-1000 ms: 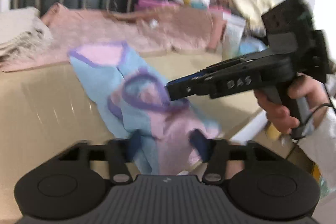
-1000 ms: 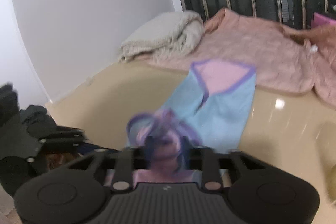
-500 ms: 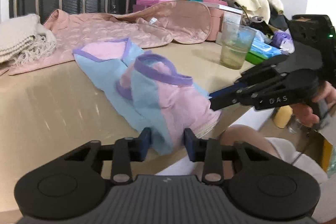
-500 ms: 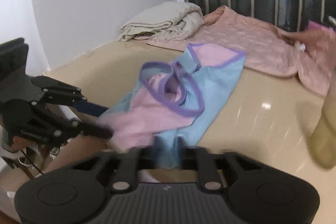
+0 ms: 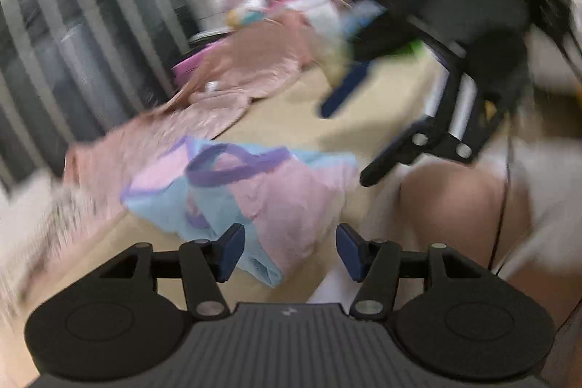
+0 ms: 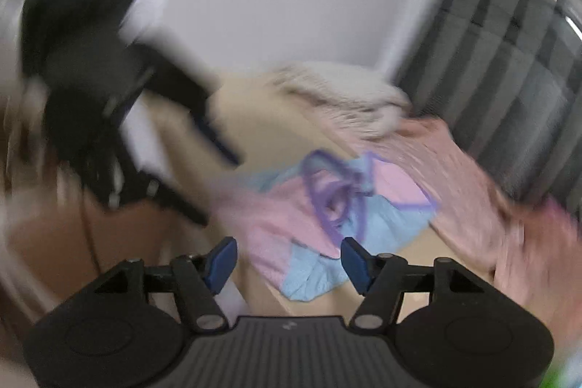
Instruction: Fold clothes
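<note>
A beige counter [image 5: 367, 119] is running in front of a dark wall of pale vertical slats, and its far side is crowded: a quilted pink blanket [image 5: 251, 71] is spreading along the back, a cream knitted throw [image 6: 342, 93] is sitting bunched in the corner by the white wall, and a blurred heap of boxes and cloths is piling up beyond. Both views are smearing, so small details are not readable.

The task's thing, a small pink-and-blue garment [image 5: 254, 184] with purple trim, is lying loosely doubled at the near edge of the counter, its lower hem drooping slightly over the lip. It is sitting there, by my reading, because both tongs were carrying it by that near edge and are now letting it settle into a fold.

The left tongs [image 5: 287, 251] are standing apart, their blue pads on either side of the hem without pressing on it; their jaws have just been opening. The right tongs [image 6: 289, 259] are likewise apart, having just been opening from a tight clamp, with the blue hem showing between the pads but not pinched. Each tool is appearing in the other's view, angled toward the garment from opposite sides, which suits a two-handed release. The neckline loop is bunching upward, so the fold probably needs smoothing next.
</note>
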### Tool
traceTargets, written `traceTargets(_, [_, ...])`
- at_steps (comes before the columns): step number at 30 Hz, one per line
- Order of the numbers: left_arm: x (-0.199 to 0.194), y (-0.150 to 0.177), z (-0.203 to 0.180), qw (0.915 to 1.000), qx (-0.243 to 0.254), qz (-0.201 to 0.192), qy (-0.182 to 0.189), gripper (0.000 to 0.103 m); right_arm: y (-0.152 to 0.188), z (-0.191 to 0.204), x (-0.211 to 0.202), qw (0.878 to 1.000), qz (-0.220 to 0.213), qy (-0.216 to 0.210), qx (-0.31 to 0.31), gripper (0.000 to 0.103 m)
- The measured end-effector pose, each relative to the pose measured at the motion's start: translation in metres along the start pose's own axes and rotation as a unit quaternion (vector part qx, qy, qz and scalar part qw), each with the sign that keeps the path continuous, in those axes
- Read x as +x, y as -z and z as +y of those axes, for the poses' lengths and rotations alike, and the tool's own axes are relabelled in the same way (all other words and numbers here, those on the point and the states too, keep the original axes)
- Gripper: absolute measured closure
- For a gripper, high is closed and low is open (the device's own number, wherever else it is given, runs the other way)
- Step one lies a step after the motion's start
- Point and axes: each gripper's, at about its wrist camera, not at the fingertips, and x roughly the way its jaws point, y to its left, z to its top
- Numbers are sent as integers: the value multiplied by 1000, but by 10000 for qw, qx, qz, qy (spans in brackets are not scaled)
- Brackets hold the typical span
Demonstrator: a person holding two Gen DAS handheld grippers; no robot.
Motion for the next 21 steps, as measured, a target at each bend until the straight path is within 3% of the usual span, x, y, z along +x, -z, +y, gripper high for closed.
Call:
traceTargets(2, [10,1,-9,9983,573,61,-42,47,-2,6,16,9974,203,-22,-691,52])
traceTargets(4, [18,2,-12,9964,836,137,-56,52,-5,8,25,9947,380,-162,-944,63])
traceTargets(5, [22,3,-11,9960,864,208,-53,59,-6,8,26,9944,443,-290,-913,74])
traceTargets(9, [24,10,-10,9967,768,256,-48,66,-5,11,27,9950,520,-439,-732,85])
traceTargets(11, [17,9,-9,9972,696,269,5,81,-6,9,17,9964,464,-553,-441,94])
traceTargets(13, [2,1,-2,9972,501,335,432,94,-8,6,6,9967,389,-699,-161,95])
traceTargets(16, [-24,-13,17,9929,140,310,1143,94,-16,-7,-21,9932,145,-1135,225,96])
traceTargets(21, [-23,-32,84,9807,-802,156,1777,94,-27,-65,-40,9765,-275,-1817,1124,96])
